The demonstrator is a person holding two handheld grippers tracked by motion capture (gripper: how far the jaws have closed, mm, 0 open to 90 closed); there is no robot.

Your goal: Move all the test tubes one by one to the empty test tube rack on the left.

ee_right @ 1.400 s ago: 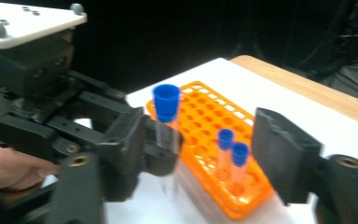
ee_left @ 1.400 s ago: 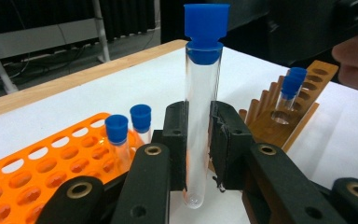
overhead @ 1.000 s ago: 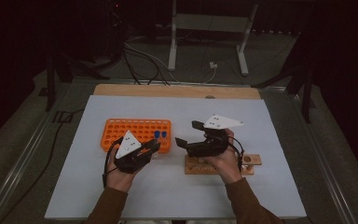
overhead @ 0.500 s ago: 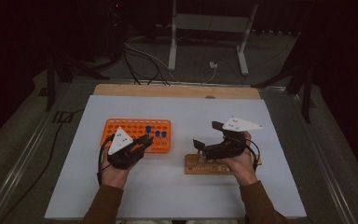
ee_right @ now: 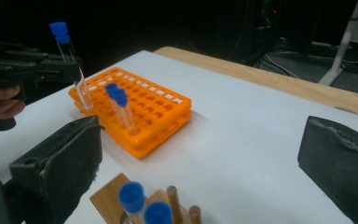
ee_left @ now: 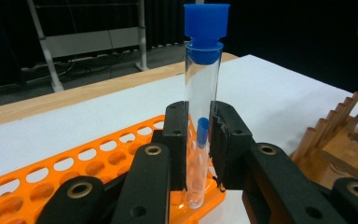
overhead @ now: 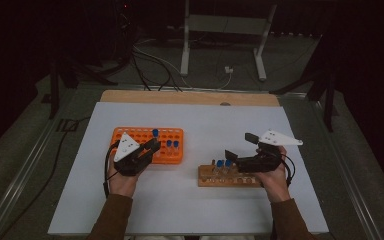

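Note:
My left gripper (overhead: 151, 146) is shut on a clear test tube with a blue cap (ee_left: 204, 93), held upright at a corner of the orange rack (overhead: 140, 136). I cannot tell if its lower end sits in a hole. Two more capped tubes (overhead: 172, 145) stand in that rack. My right gripper (overhead: 240, 146) is open over the right part of the wooden rack (overhead: 230, 178). Its jaws have just been opening and nothing is between them. Two blue-capped tubes (overhead: 223, 164) stand in the wooden rack. The right gripper view has the left gripper (ee_right: 37, 67) with its tube (ee_right: 67, 51) beyond the orange rack (ee_right: 154, 112).
Both racks rest on a white table top (overhead: 205, 120) with a wooden strip (overhead: 190, 97) along its far edge. Cables and a metal stand (overhead: 220, 30) lie on the dark floor beyond. Wooden pegs (ee_right: 172, 198) rise from the wooden rack beside its tubes.
My right gripper has moved to the right, away from the orange rack, to the right part of the wooden rack. The left gripper has stayed almost in place with its tube.

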